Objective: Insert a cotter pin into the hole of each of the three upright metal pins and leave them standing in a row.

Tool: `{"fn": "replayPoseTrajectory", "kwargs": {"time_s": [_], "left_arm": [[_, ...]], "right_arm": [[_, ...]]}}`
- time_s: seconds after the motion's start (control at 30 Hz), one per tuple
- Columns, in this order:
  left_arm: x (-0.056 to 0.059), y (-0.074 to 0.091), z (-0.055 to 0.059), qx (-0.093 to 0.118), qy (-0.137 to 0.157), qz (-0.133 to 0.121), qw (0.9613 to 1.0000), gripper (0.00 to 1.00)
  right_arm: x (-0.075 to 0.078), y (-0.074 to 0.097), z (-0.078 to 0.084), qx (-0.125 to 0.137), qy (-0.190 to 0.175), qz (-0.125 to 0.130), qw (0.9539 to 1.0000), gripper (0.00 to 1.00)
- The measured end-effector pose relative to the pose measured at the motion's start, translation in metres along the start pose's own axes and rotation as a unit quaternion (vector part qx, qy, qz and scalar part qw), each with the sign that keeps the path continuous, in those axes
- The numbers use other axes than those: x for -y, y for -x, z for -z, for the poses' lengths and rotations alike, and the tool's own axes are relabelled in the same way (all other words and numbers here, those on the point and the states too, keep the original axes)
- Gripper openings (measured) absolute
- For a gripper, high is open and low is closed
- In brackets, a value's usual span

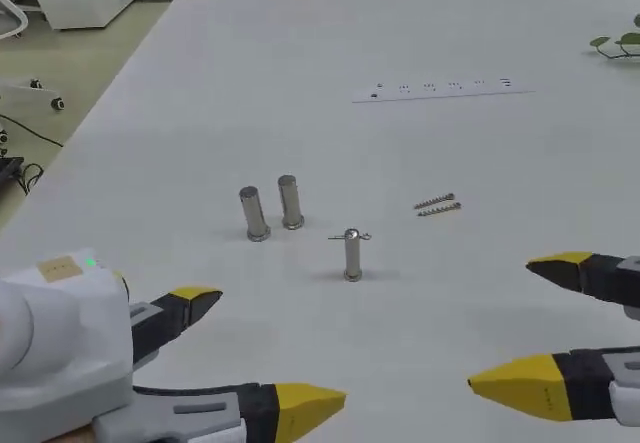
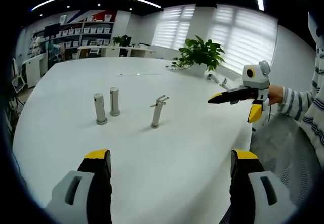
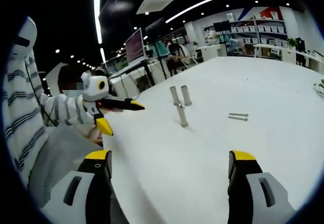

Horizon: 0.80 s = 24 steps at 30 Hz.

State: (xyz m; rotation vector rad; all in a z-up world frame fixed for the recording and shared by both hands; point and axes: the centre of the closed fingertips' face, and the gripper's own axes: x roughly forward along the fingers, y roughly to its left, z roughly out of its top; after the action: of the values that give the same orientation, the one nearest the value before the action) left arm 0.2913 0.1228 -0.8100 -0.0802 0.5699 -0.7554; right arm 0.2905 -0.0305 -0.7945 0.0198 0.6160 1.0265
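Scene: white workbench in an open-plan office, as the head view has it.
Fitted pin: one upright metal pin stands at the centre of the frame, with a cotter pin set crosswise through its top.
Bare pins: the left bare pin and the right bare pin stand upright side by side, close but apart, just up and left of the fitted one.
Spare cotter pins: two lie flat and parallel, right of centre, well apart from the standing pins.
Left gripper: lower left of the frame, its yellow-tipped jaws spread wide with nothing between them.
Right gripper: lower right of the frame, its jaws likewise spread and empty.
Background: a power strip lies flat on the table at upper right, and plant leaves edge in at the right border.
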Motion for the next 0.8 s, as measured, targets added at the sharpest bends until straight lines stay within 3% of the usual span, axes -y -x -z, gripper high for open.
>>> {"fn": "replayPoseTrajectory", "kwargs": {"time_s": [0.23,0.6,0.8], "left_arm": [[-0.010,-0.003,-0.003,0.005,0.007,-0.006,0.9999,0.98],[-0.040,-0.011,-0.018,0.025,0.027,-0.027,0.9989,0.92],[-0.060,-0.018,-0.032,0.051,0.043,-0.053,0.9964,0.85]], "right_arm": [[-0.003,0.000,0.003,0.002,-0.022,0.002,0.9997,1.00],[-0.006,0.001,0.015,-0.015,-0.022,0.006,0.9996,1.00],[-0.005,0.003,0.017,-0.017,-0.022,0.011,0.9996,1.00]]}}
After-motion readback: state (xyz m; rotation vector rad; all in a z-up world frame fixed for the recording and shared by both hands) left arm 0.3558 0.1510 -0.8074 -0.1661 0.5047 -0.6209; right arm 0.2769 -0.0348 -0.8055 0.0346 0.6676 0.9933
